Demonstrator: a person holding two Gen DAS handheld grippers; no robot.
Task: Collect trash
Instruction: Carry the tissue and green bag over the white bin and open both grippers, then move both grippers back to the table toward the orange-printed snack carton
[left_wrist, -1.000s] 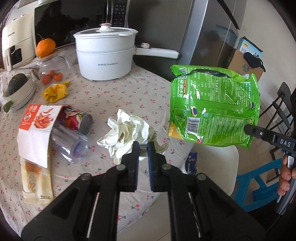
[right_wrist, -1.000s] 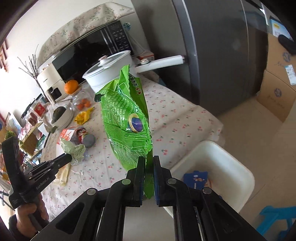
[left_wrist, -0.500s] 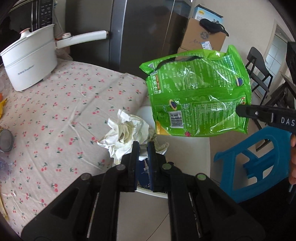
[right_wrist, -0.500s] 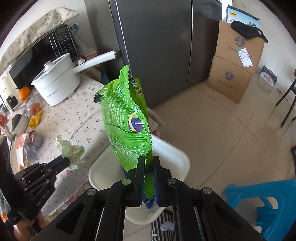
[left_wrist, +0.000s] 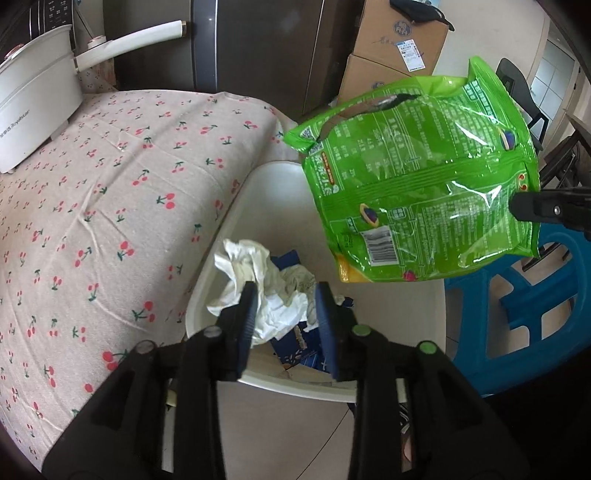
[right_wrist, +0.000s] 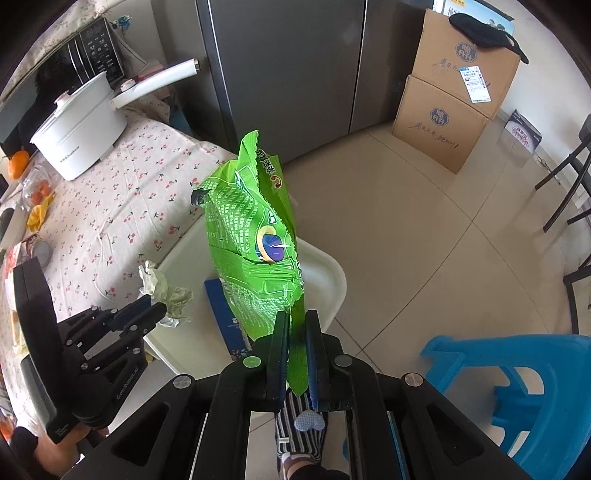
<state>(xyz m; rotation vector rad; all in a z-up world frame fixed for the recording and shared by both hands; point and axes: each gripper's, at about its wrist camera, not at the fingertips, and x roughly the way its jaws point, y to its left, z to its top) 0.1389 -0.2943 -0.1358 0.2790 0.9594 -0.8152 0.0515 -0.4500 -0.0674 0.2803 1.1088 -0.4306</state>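
There are two claws, one white bin, one green bag, one ball of crumpled paper and one blue flat packet in the bin.

At the far left, one white pot (left_wrist: 33, 107) with a long handle stands on the counter (left_wrist: 110, 206), which has a cloth with cherries. Just right of the counter edge, lower down, is the white bin (left_wrist: 236, 221).

The left claw (left_wrist: 284, 295) points down over the near part of the bin. Its jaws have just been opening and now stand apart by a moderate gap. The crumpled paper (left_wrist: 255, 280) is between and just beyond the fingertips, above the bin; whether a pad touches it I cannot tell. The blue packet (right_wrist: 221, 314) lies in the bin under it.

To the right, the right claw (right_wrist: 295, 332) is closed tight on the lower edge of the green bag (right_wrist: 255, 236). The bag hangs in the air over the right side of the bin, its torn top on the far side.

Further right are one blue plastic stool (right_wrist: 517, 387) on the floor, two stacked cardboard boxes (right_wrist: 454, 99) far away, and a grey fridge (right_wrist: 288, 66) behind the counter.
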